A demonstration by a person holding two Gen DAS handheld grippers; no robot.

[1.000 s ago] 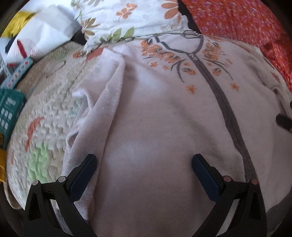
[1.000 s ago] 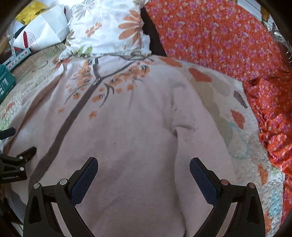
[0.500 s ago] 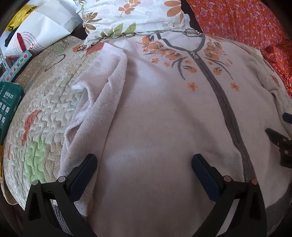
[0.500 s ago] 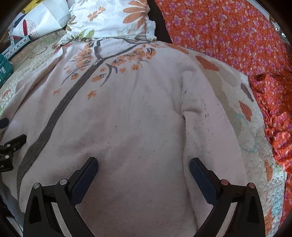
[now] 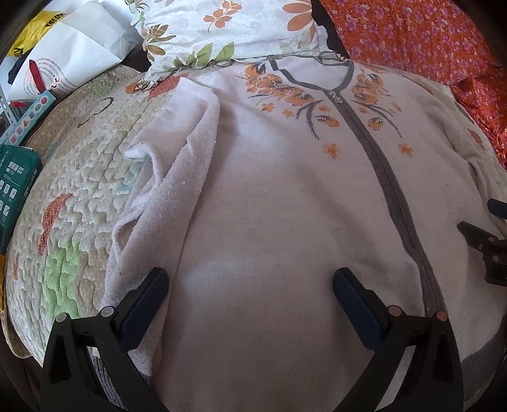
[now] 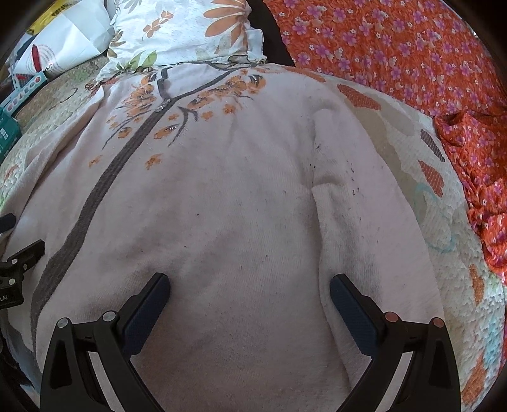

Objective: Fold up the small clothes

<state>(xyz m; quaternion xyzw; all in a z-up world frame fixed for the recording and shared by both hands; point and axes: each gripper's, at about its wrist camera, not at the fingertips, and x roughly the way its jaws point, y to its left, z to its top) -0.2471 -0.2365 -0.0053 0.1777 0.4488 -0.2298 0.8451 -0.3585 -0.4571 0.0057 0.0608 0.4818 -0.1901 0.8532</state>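
Note:
A pale pink cardigan [image 5: 279, 202] with orange flowers and a grey front band lies spread face up on a quilted bedspread [image 5: 79, 196]. Its left sleeve [image 5: 177, 177] is bunched along the body; its right sleeve [image 6: 355, 209] lies beside the body. My left gripper [image 5: 250, 285] is open and empty over the lower left body. My right gripper [image 6: 248, 285] is open and empty over the lower right body, its right finger over the sleeve. Each gripper shows at the other view's edge.
A floral pillow [image 5: 228, 28] lies past the collar. Orange flowered cloth [image 6: 412, 57] covers the right side. A white paper bag [image 5: 73, 54] and a green box [image 5: 16, 183] sit at the left. The quilt's edge drops off at the lower left.
Both grippers have pulled back toward the hem, so the cardigan sits further away and more of it shows. Both stay open.

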